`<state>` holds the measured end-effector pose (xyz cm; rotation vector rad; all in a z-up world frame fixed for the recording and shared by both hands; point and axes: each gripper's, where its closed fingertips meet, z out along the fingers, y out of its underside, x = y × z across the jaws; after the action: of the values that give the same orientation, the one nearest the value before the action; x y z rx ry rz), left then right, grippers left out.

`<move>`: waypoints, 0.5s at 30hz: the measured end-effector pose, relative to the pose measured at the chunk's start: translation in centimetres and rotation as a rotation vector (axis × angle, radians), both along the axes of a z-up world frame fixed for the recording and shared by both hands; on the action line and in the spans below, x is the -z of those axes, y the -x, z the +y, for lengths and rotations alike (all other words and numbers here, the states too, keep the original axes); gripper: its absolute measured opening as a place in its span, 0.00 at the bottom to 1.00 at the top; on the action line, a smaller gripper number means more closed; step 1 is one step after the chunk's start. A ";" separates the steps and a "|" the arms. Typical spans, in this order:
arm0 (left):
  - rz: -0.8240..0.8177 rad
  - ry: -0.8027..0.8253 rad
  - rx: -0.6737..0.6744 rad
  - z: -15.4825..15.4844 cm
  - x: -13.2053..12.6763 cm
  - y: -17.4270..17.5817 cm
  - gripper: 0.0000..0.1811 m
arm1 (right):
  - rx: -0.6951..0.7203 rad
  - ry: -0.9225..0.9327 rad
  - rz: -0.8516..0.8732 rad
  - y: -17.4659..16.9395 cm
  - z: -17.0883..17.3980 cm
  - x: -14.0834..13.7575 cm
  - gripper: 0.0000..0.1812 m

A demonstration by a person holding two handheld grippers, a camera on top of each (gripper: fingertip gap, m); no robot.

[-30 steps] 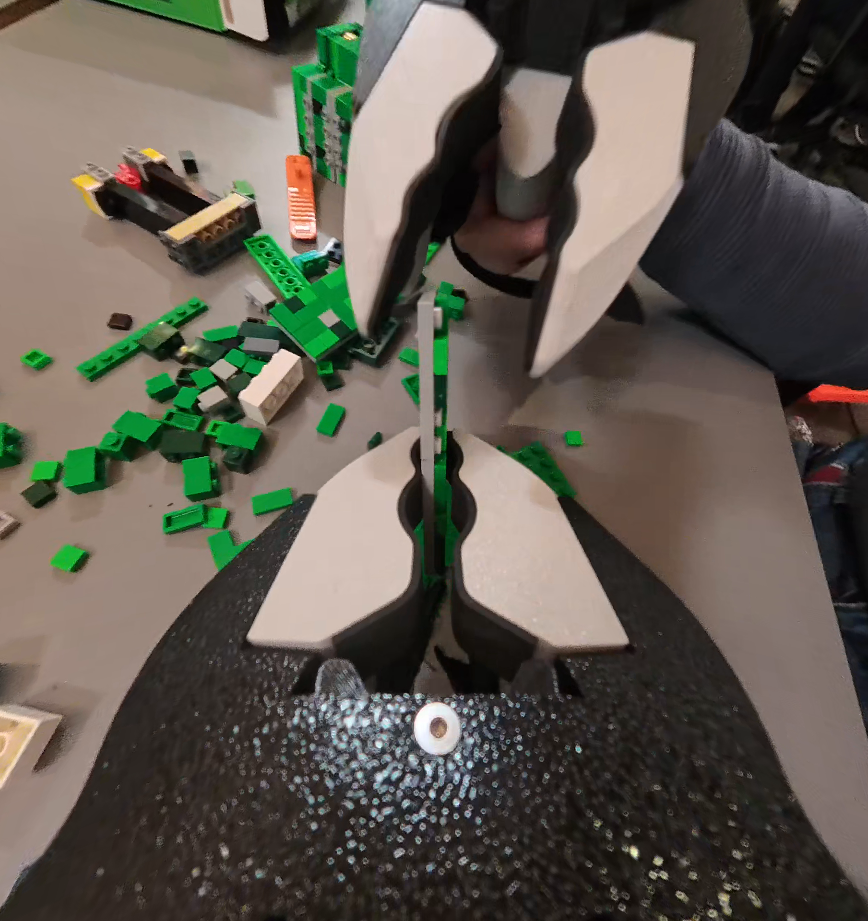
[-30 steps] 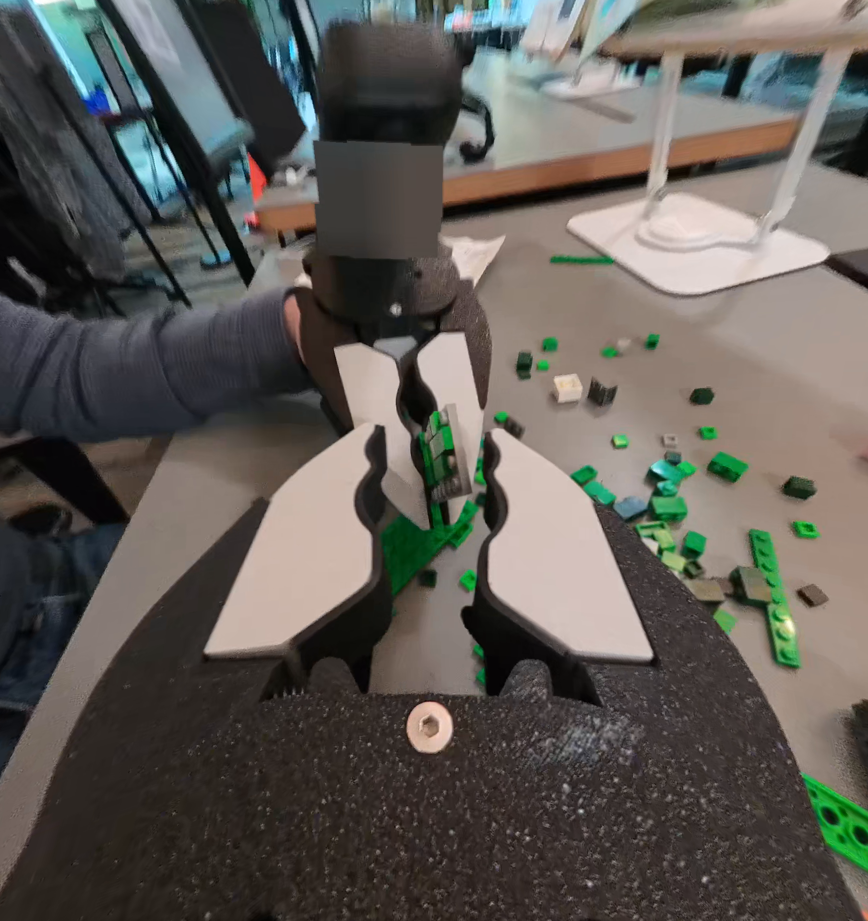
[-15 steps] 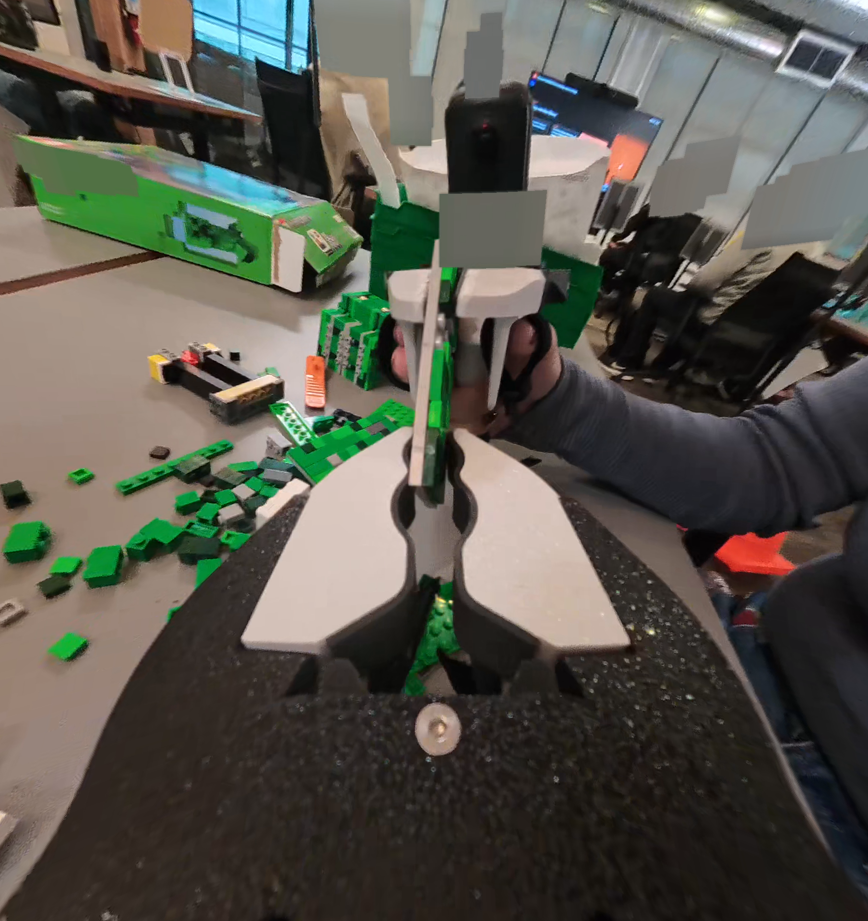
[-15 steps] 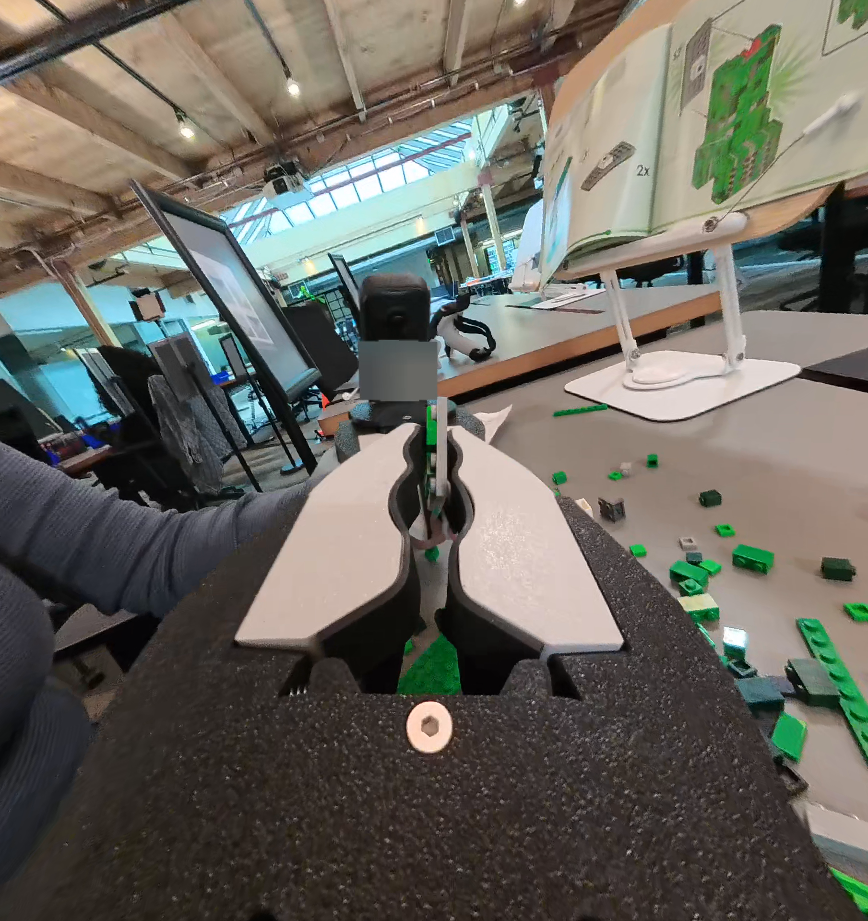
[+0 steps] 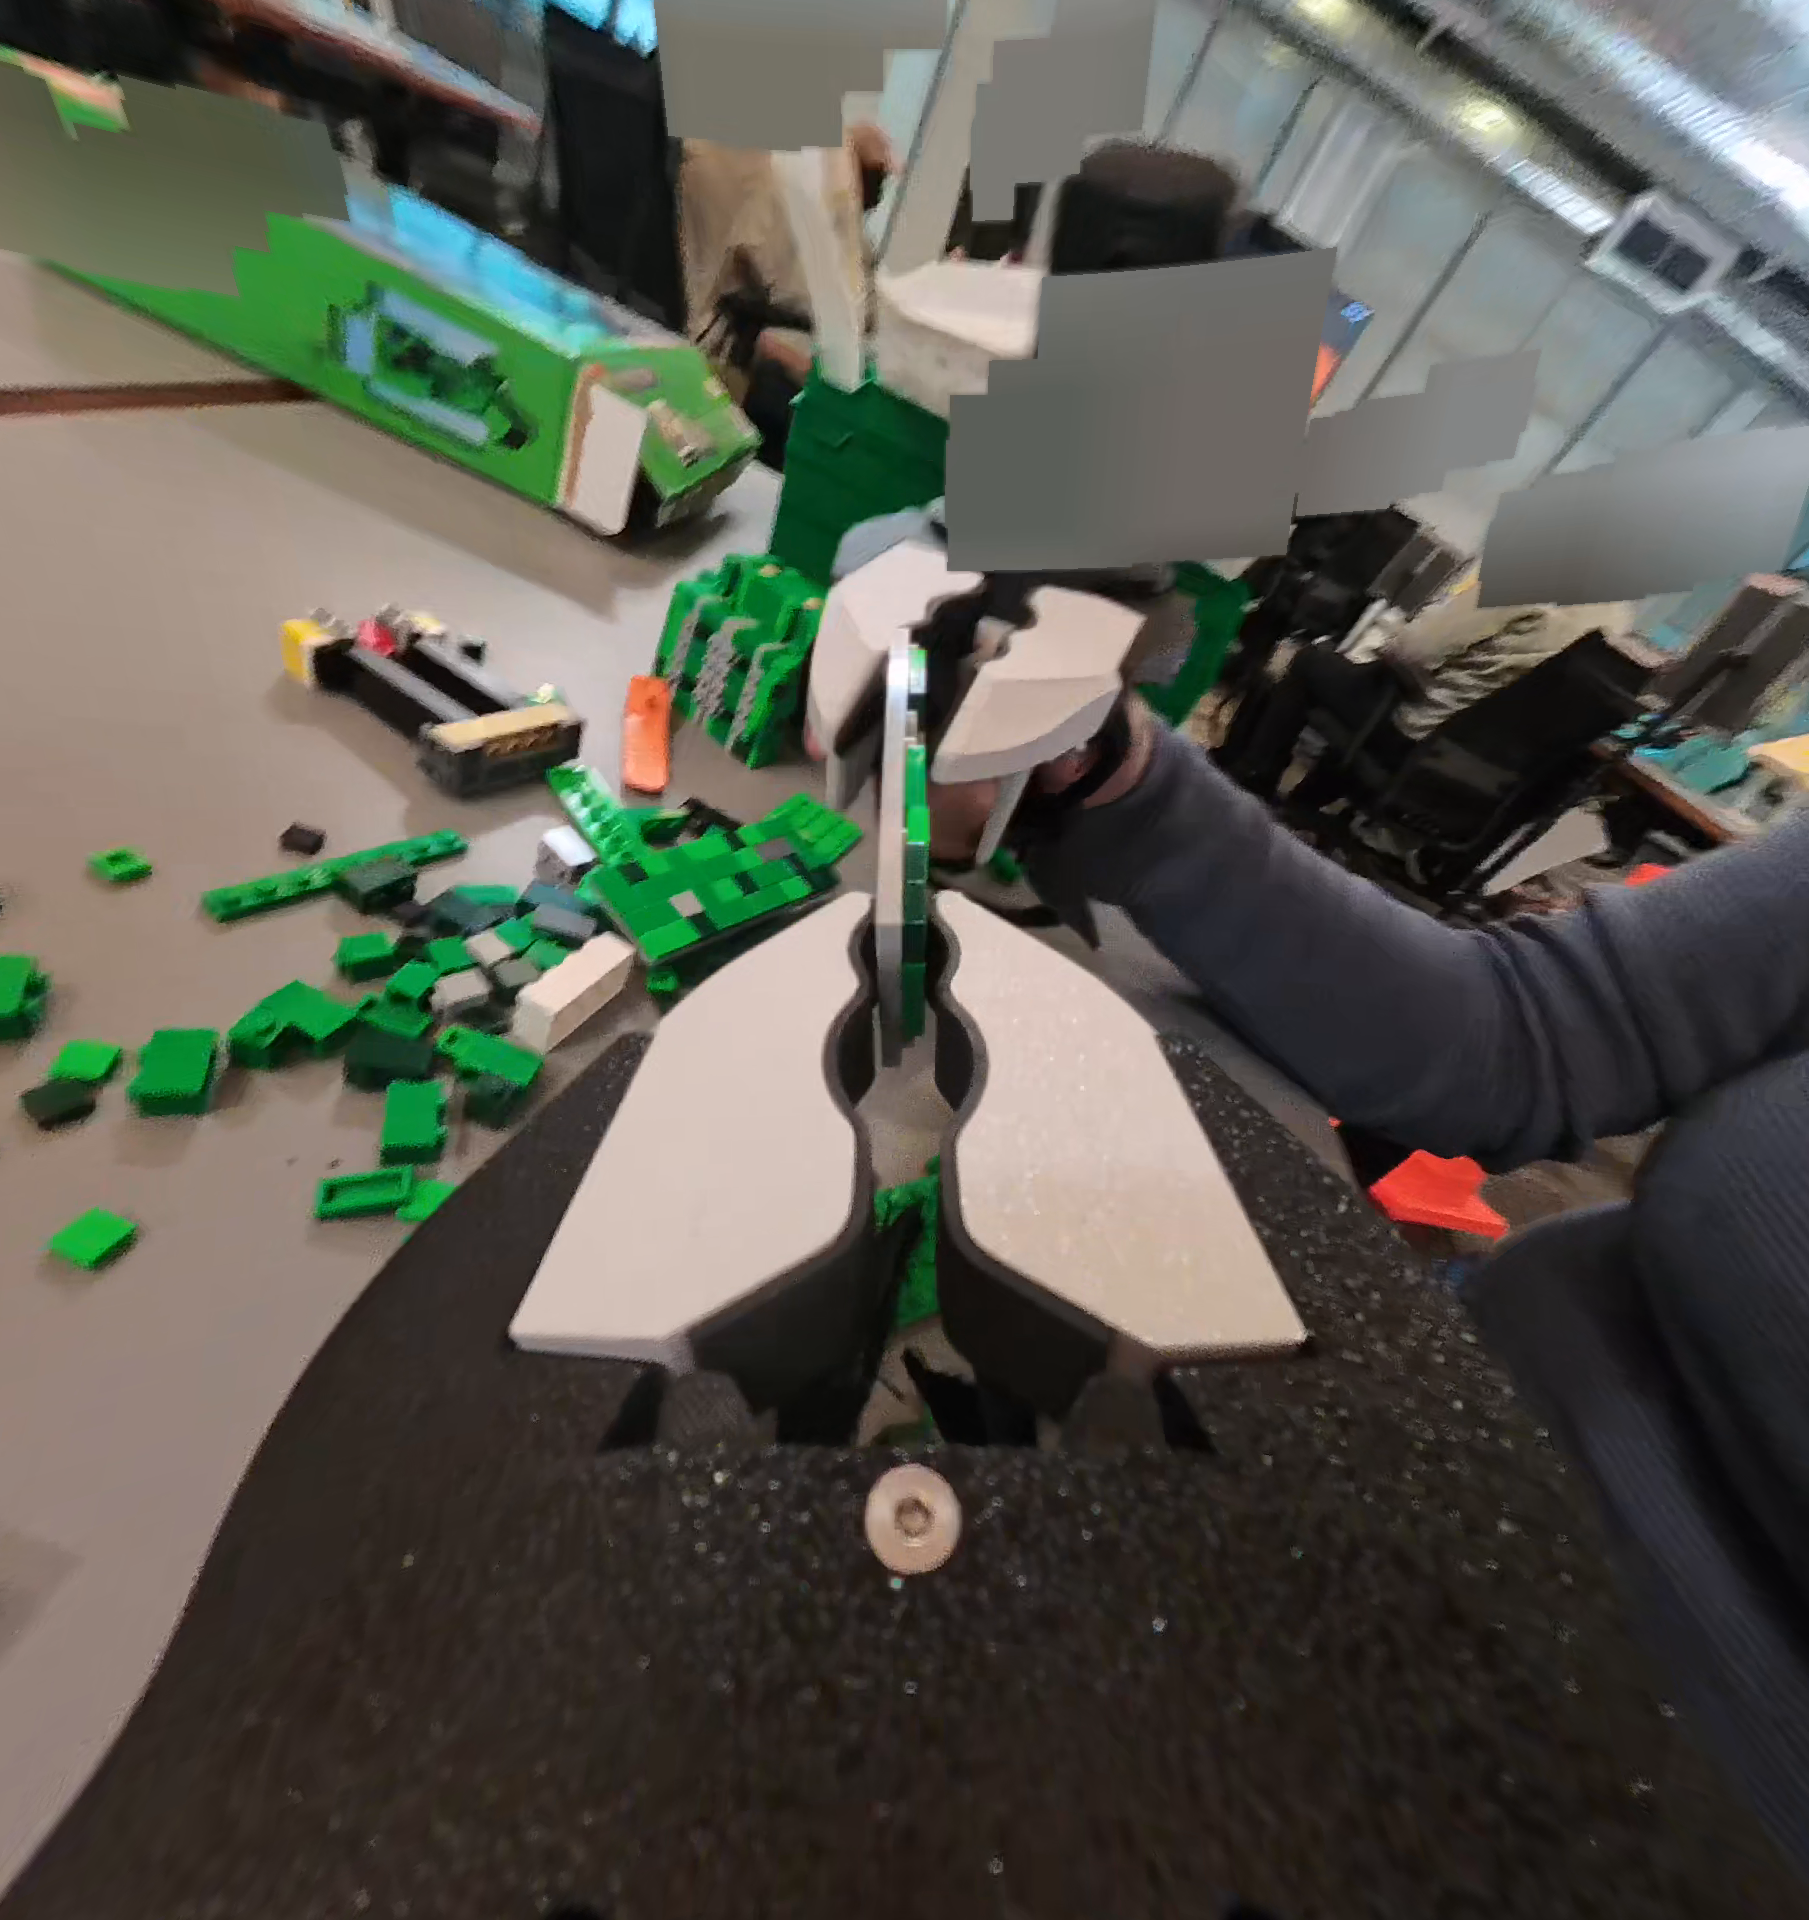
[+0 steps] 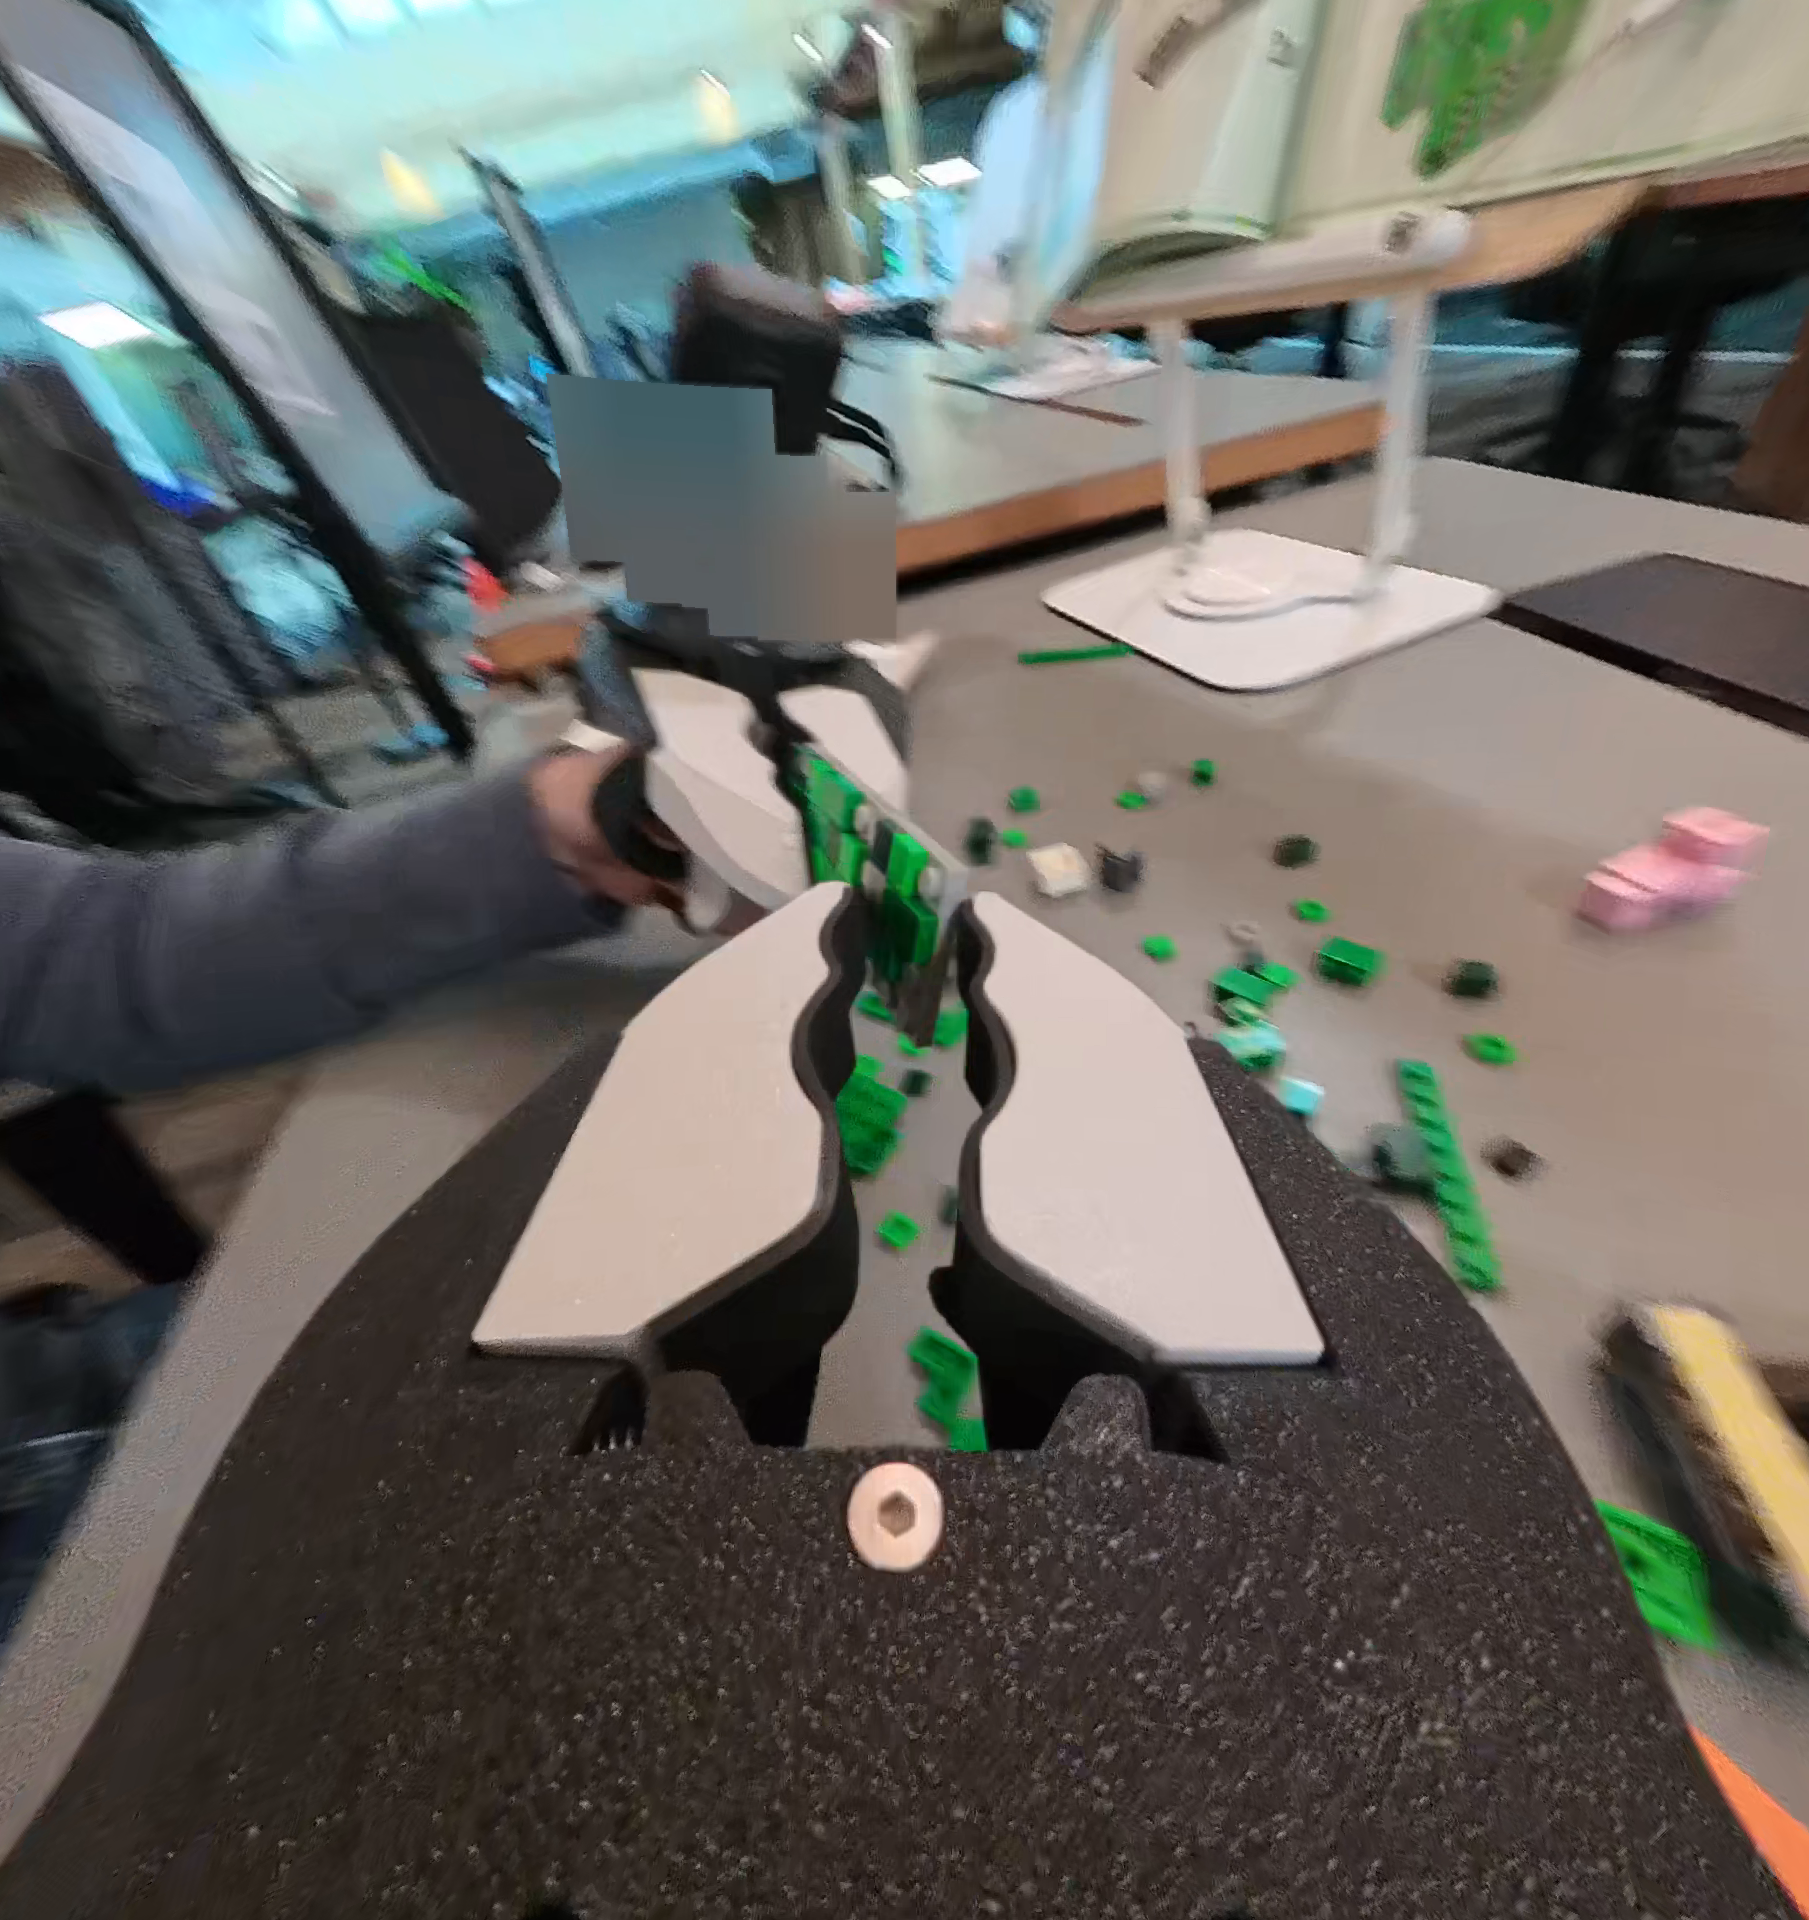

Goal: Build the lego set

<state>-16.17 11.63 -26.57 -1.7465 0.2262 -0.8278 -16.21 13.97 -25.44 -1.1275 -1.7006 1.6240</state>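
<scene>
My left hand-held gripper (image 5: 902,935) is nearly closed, its tips pinching the near end of a thin grey-and-green plate (image 5: 902,831) that stands on edge and runs away from me toward 12 o'clock. The far end of that plate sits between the fingers of my right hand-held gripper (image 5: 967,707), which faces me from 12 o'clock with my right hand (image 5: 983,821) behind it.

From the right wrist view, the right hand-held gripper (image 6: 905,914) has its fingers a narrow gap apart with the plate (image 6: 884,862) between the tips; this view is blurred, so I cannot tell whether they press on it. The plate slants up toward 11 o'clock into the left hand-held gripper (image 6: 791,743), held by my left hand (image 6: 588,831).

The plate is raised off the grey worktop (image 5: 152,582). Below it, loose green bricks (image 5: 401,1018) lie scattered at 9 to 10 o'clock in the left view, beside a flat green build (image 5: 723,883). Farther off at 10 o'clock lie a black build (image 5: 432,696), an orange tool (image 5: 645,732) and a green box (image 5: 484,384). In the right view a pink piece (image 6: 1674,868) lies at 2 o'clock and a white stand (image 6: 1264,608) at 1 o'clock.
</scene>
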 end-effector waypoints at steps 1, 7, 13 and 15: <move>0.034 0.040 -0.036 0.2 0.7 0.4 0.03 | 0.053 -0.085 0.001 0.2 0.5 0.3 0.15; 0.015 0.192 -0.109 0.2 2.4 2.3 0.03 | 0.172 -0.800 0.005 1.2 0.0 3.2 0.35; 0.092 0.231 -0.026 -0.6 3.4 1.2 0.03 | 0.226 -1.232 0.029 2.7 -0.3 5.2 0.31; 0.113 0.210 -0.009 -0.6 3.3 0.7 0.03 | 0.279 -1.277 0.034 3.0 0.3 5.0 0.20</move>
<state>-16.92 11.06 -29.92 -1.9925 0.2121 -0.7690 -19.22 14.23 -30.43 -0.5845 -1.8926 0.1794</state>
